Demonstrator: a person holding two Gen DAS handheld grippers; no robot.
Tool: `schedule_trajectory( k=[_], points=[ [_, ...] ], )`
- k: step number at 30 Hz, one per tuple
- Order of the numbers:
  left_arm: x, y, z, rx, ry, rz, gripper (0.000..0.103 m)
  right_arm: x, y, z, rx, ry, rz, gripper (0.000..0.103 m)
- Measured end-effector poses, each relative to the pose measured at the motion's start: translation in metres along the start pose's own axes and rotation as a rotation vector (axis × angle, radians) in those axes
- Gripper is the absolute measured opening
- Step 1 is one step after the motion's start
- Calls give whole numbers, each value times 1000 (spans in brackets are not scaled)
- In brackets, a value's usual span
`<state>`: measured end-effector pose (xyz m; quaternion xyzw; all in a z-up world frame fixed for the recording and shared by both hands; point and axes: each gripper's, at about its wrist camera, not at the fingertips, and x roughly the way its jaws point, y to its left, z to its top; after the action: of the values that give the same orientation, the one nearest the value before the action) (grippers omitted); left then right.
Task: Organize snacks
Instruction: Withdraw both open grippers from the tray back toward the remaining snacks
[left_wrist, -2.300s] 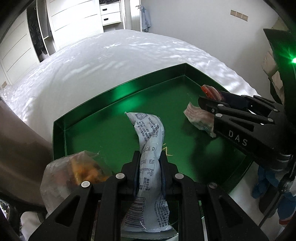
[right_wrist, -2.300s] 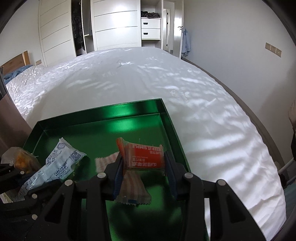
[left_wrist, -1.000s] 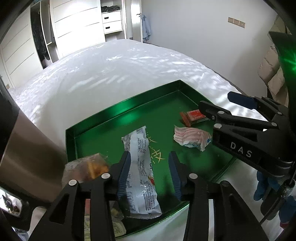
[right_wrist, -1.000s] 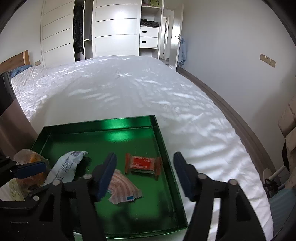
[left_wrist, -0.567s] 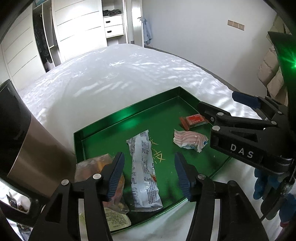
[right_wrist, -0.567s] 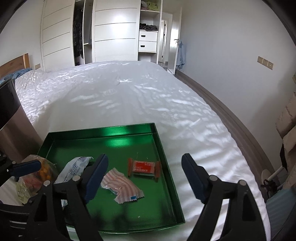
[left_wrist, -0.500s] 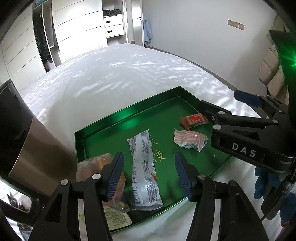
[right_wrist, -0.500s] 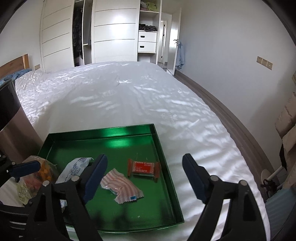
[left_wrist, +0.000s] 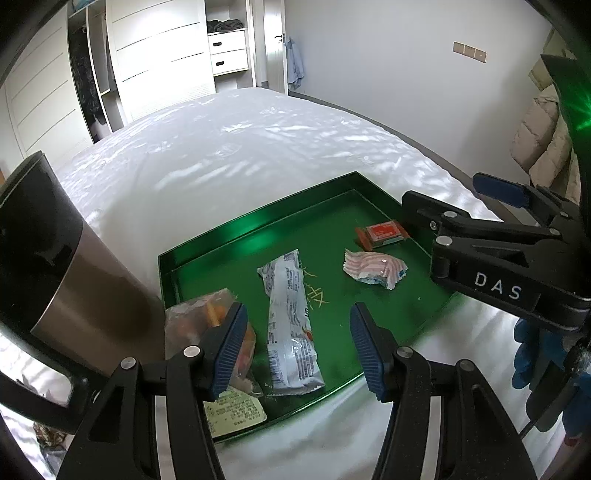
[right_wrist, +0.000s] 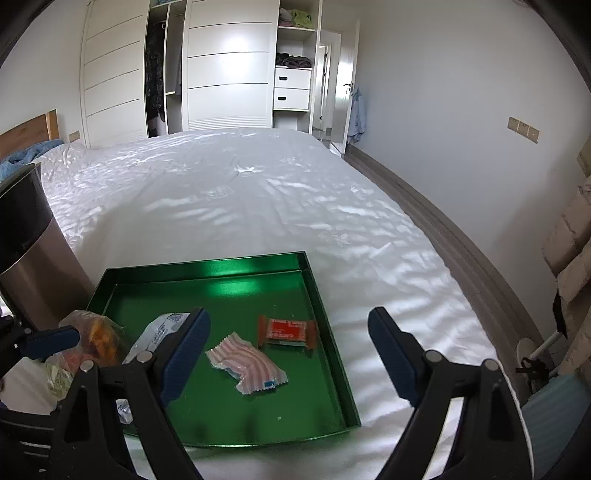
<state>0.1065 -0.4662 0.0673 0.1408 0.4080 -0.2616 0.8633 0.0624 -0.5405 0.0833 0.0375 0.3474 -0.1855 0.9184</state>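
A green tray (left_wrist: 258, 221) (right_wrist: 207, 269) lies on a white bed. In it are a long white snack packet (left_wrist: 291, 325) (right_wrist: 155, 336), a pink striped wrapper (left_wrist: 373, 267) (right_wrist: 247, 365), a red bar (left_wrist: 382, 232) (right_wrist: 288, 330) and a clear bag of orange snacks (left_wrist: 195, 328) (right_wrist: 96, 336) at the tray's near-left corner. My left gripper (left_wrist: 297, 347) is open and empty above the tray's near edge. My right gripper (right_wrist: 288, 350) is open and empty above the tray's right side; it also shows in the left wrist view (left_wrist: 491, 206).
A steel bin with a black lid (left_wrist: 44, 258) (right_wrist: 26, 251) stands left of the tray. The white bed (right_wrist: 240, 184) stretches beyond. White wardrobes (right_wrist: 221, 62) line the far wall. A pale padded coat (right_wrist: 576, 236) is at the right.
Both grippers have let go of their snacks, opened wide and drawn back and up from the tray. The white packet and the red bar now lie in the tray.
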Motion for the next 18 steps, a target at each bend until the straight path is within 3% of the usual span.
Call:
schedule_trajectory(
  k=[18],
  points=[
    [-41,11,-7,-5,-45,4,52,-39,4,-3,9,-23,-26,103]
  ],
)
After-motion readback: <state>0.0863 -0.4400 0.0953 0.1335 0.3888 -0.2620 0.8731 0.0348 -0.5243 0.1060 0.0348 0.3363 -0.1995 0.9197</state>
